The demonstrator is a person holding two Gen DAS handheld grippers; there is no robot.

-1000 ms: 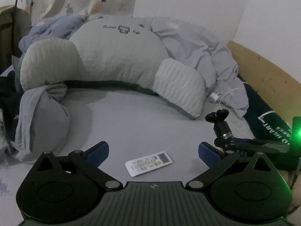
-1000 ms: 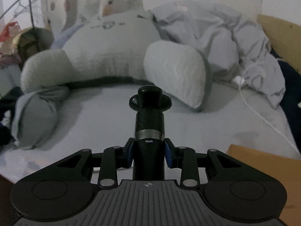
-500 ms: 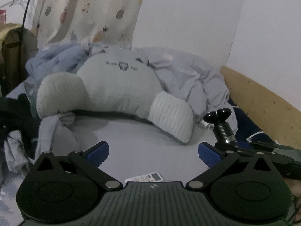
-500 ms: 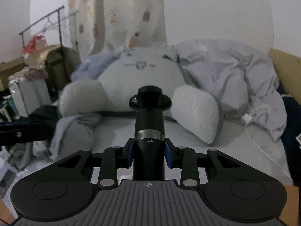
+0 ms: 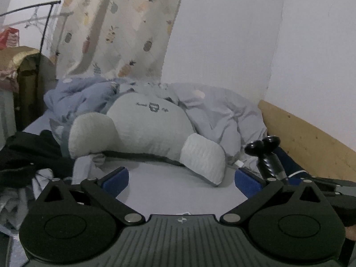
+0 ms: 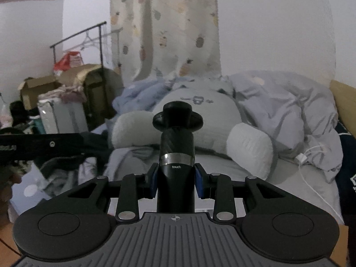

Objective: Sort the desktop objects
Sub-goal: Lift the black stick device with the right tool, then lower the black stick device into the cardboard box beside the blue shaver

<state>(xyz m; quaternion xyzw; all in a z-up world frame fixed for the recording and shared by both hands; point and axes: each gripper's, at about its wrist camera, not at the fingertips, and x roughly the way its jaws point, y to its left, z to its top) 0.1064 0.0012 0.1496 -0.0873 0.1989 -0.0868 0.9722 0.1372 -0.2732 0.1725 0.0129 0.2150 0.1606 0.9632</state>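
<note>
My right gripper (image 6: 176,178) is shut on a black handheld device (image 6: 176,146) with a silver ring, the word "touch" and a flared top, held upright above the bed. The same device (image 5: 267,155) shows at the right of the left wrist view, beside my left gripper (image 5: 181,178), which is open and empty with its blue pads wide apart. A white remote control (image 5: 184,213) is almost hidden behind the left gripper's body, only a sliver showing.
A large grey pillow (image 5: 142,129) and crumpled grey bedding (image 5: 218,111) lie on the bed (image 5: 169,187). Dark clothes (image 5: 24,155) are heaped at the left. A wooden bed frame (image 5: 311,146) runs along the right. Boxes and a clothes rack (image 6: 73,82) stand left.
Both grippers have tilted and risen, so the views now show more wall and curtain. The remote has slid down out of the left view. The right gripper still holds the device.
</note>
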